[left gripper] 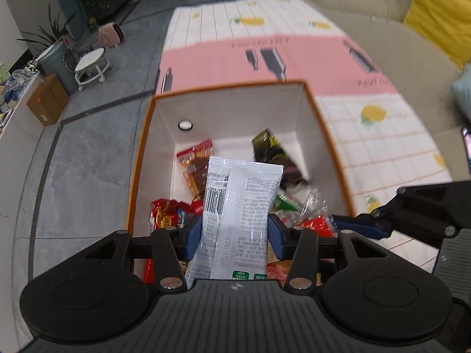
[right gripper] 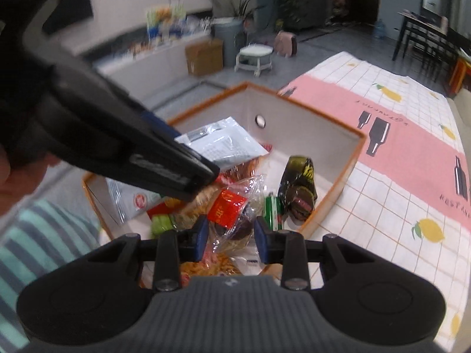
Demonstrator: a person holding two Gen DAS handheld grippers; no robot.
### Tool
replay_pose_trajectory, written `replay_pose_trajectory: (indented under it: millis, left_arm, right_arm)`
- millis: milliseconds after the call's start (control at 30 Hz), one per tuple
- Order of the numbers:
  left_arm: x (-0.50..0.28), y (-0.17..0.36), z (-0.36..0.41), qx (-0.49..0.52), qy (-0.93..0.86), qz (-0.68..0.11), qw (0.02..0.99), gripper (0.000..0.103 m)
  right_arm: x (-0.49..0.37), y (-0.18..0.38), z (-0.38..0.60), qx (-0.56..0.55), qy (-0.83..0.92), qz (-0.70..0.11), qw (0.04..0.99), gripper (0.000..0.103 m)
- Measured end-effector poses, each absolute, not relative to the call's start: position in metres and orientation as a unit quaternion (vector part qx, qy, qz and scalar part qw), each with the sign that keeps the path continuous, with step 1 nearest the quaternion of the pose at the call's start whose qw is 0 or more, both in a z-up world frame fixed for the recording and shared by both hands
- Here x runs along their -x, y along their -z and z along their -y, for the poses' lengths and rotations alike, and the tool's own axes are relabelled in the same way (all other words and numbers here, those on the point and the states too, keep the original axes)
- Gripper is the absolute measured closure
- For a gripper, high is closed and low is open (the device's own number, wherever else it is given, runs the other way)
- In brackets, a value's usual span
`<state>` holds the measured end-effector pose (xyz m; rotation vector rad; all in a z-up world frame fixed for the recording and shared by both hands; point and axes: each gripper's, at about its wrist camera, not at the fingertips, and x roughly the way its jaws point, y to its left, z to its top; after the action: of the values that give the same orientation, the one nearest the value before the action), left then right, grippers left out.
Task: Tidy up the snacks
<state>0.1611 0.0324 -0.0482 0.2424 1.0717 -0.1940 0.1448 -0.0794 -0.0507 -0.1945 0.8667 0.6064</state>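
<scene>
Over the orange-rimmed box (left gripper: 141, 158) on the patterned cloth (left gripper: 368, 147), the left gripper (left gripper: 235, 235) pinches a white snack packet (left gripper: 241, 194) between its blue pads, barcode side up. Beside it, the right gripper (right gripper: 231, 236) clamps a clear-wrapped snack with a red label (right gripper: 232, 211) above the packets piled inside, near a dark green packet (right gripper: 297, 185).

White snack pouch (left gripper: 241, 203): barcode with digits partly legible, "284 4007", a QR code, dense small print too fine to read, and green badges at its lower end. Pink band of tablecloth (right gripper: 418, 135): upside-down blurred lettering, unreadable. Red wrapper (right gripper: 228, 209): yellow characters, illegible.
</scene>
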Motion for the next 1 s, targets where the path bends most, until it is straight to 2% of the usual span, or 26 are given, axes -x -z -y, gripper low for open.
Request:
replay_pose_trajectory:
  millis: [467, 833, 900, 1000]
  left_arm:
    - [-0.180, 0.095, -0.044, -0.107, 0.094, -0.555, 0.819, 0.049]
    - [-0.182, 0.101, -0.048, -0.110, 0.084, -0.568, 0.811, 0.047]
    - [-0.182, 0.098, -0.048, -0.110, 0.082, -0.570, 0.810, 0.043]
    - [-0.179, 0.090, -0.046, -0.116, 0.084, -0.565, 0.812, 0.039]
  right_arm:
    - [-0.166, 0.084, 0.047, 0.220, -0.295, -0.426, 0.827, 0.071]
    - [-0.164, 0.084, 0.043, 0.236, -0.303, -0.427, 0.818, 0.068]
    - [-0.165, 0.082, 0.044, 0.234, -0.307, -0.429, 0.817, 0.063]
    - [-0.166, 0.077, 0.045, 0.232, -0.309, -0.430, 0.816, 0.045]
